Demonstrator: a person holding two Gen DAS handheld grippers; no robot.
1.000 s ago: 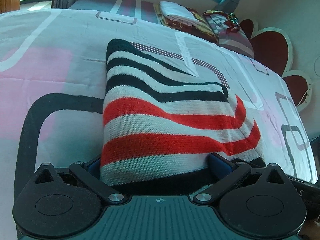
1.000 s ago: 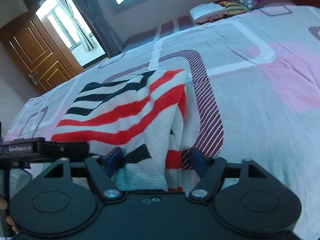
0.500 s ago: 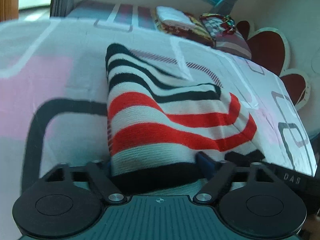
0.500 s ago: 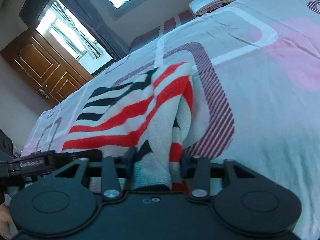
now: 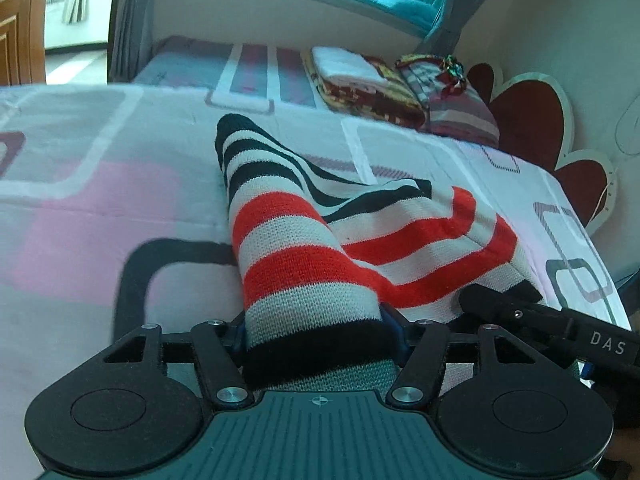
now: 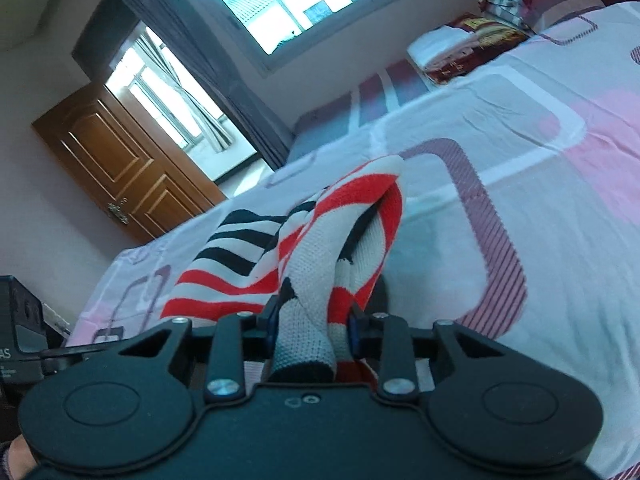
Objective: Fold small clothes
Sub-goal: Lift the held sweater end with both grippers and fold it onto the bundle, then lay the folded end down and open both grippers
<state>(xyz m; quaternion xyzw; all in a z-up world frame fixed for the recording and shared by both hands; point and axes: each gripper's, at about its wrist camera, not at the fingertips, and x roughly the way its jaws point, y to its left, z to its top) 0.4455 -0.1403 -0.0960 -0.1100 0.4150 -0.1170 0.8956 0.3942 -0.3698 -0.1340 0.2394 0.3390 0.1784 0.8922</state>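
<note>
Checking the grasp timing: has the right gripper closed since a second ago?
Yes. The right gripper has narrowed inward and now pinches the red, white and black striped knit garment, bunched above the pink patterned bedsheet.

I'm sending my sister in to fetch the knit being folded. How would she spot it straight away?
Look at the bed with the pink and grey sheet. In the middle lies the striped knit, its near edge pinched by a hand-held gripper on each side, left and right. Its bold red, white and black stripes differ from the folded pile by the headboard.
</note>
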